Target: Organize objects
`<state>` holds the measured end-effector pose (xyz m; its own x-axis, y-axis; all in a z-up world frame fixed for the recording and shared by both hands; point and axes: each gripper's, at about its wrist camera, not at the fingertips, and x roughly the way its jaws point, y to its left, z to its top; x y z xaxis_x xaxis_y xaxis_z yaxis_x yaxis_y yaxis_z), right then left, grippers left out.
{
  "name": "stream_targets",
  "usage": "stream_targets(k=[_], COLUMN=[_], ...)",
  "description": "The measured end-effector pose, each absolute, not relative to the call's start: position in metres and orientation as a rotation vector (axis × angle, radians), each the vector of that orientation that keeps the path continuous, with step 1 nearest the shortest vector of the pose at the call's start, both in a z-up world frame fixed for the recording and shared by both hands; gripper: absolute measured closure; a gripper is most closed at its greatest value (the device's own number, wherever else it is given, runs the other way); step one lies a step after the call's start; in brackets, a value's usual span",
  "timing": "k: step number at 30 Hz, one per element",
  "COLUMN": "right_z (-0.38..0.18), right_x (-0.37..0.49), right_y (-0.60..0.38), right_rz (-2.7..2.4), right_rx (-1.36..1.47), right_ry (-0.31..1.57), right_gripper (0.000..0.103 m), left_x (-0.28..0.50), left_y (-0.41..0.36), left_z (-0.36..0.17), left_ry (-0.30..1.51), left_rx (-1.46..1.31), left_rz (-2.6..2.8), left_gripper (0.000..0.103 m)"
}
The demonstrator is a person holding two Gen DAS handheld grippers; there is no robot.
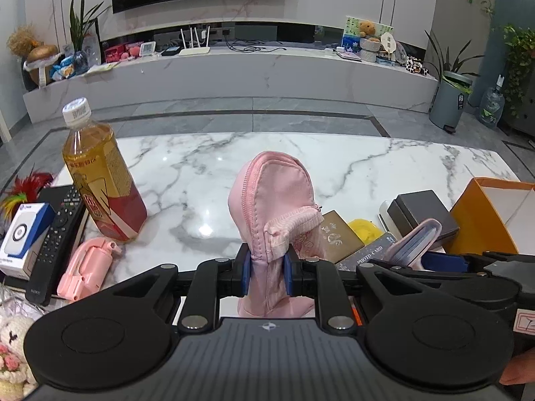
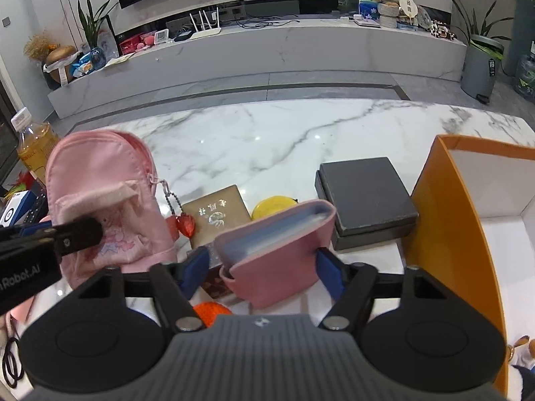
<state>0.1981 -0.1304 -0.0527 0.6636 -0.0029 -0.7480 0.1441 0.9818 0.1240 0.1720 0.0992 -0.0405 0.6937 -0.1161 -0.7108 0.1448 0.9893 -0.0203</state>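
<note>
we're over the white marble table (image 2: 267, 133) with both grippers in view. left gripper (image 1: 266, 272) is clamped on the pink mini backpack pouch (image 1: 274, 197), blue pads pinching its lower fabric; the pouch stands upright between the fingers with the zipper running up its left edge. in the right wrist view the same pouch sits at left, with a bead chain and a red heart charm (image 2: 185, 224) hanging off the zipper pull. right gripper (image 2: 264, 269) has the pink card holder (image 2: 277, 237) between its blue pads (image 2: 329, 272): the right pad is against the holder's edge, the left pad looks just clear of it, so we can't call it a firm grip; jaws stand fairly wide. the holder is tilted, open side up, showing clear sleeves. behind it on the table: a gold-brown booklet (image 2: 219, 215), a yellow round thing (image 2: 272, 205) partly hidden, and a dark grey box (image 2: 366, 197) sitting on something white. the orange box (image 2: 444, 234) with white inside is at far right, open, next to the grey box. a dark "photo card" pack (image 1: 367, 254) lies under the holder. in the left wrist view, a tea bottle (image 1: 97, 173) stands at left, with a pink folded gadget (image 1: 87, 267), a black remote (image 1: 58, 237) and a small blue-white box (image 1: 23, 240) near it. an orange object (image 2: 210, 310) peeks out under the right gripper.
</note>
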Motion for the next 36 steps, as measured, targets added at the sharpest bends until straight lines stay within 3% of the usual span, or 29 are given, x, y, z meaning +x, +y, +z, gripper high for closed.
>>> stream_targets(k=[5, 11, 22, 30, 36], right_z=[-0.050, -0.041, -0.004, -0.018, -0.022], right_x=[0.189, 0.170, 0.085, 0.032, 0.030], right_y=[-0.133, -0.142, -0.163, -0.170, -0.169], right_rz=[-0.075, -0.074, 0.051, 0.123, 0.128], right_rx=[0.163, 0.145, 0.208, 0.291, 0.277], right_ry=[0.831, 0.812, 0.827, 0.968, 0.948], right_gripper=[0.073, 0.085, 0.089, 0.089, 0.088], left_x=[0.169, 0.155, 0.093, 0.051, 0.042], left_y=[0.095, 0.093, 0.068, 0.036, 0.025], left_z=[-0.037, -0.025, -0.006, -0.043, -0.068], left_ry=[0.784, 0.759, 0.773, 0.934, 1.007], left_rx=[0.068, 0.084, 0.193, 0.291, 0.345], left_rz=[-0.139, -0.139, -0.256, -0.350, -0.355], left_gripper=[0.081, 0.080, 0.080, 0.080, 0.079])
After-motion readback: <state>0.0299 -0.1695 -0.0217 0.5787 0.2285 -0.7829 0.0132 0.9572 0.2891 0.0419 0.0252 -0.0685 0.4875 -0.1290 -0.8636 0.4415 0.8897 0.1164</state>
